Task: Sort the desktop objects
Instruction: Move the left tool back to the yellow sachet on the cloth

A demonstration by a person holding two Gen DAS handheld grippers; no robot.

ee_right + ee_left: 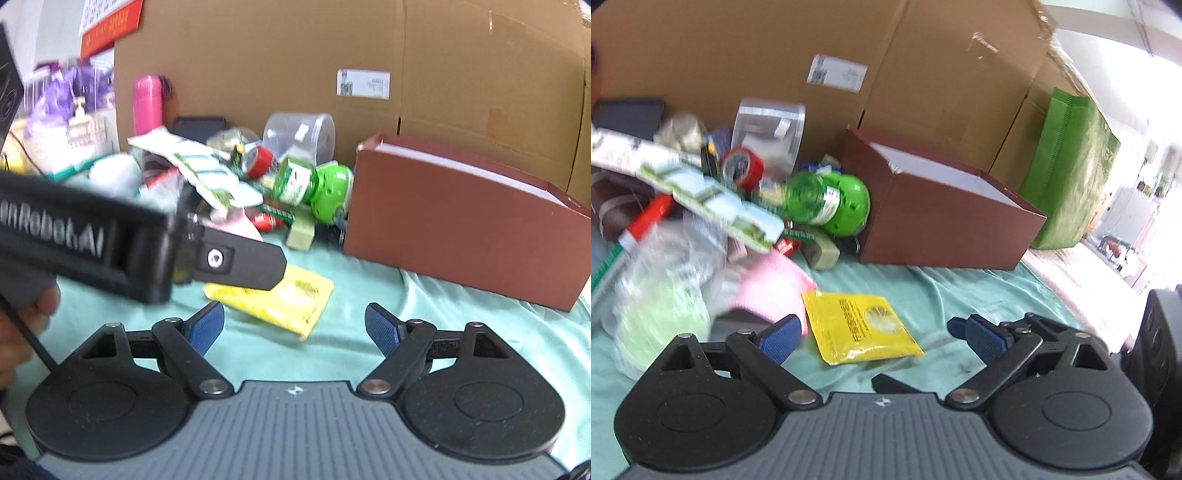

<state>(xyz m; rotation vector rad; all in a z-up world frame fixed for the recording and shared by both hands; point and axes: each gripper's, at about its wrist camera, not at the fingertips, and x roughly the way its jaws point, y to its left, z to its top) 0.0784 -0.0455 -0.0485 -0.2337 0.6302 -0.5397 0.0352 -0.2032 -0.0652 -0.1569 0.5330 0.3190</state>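
Note:
A yellow sachet (862, 325) lies flat on the mint cloth, between and just beyond my left gripper's (882, 332) open fingers. It also shows in the right wrist view (295, 299), partly hidden by the left gripper's body (140, 240). My right gripper (293, 326) is open and empty, held back from the sachet. A pile of mixed objects lies behind: a green bottle (820, 199), red tape roll (744, 166), pink cloth (772, 288), patterned packet (701, 192). An open brown box (945, 214) stands to the right of the pile.
Large cardboard boxes (923, 74) wall off the back. A green bag (1067, 170) stands at the right. A clear plastic bag (653, 295) lies at the left. A pink flask (147, 103) and clear tub (299, 133) stand behind the pile.

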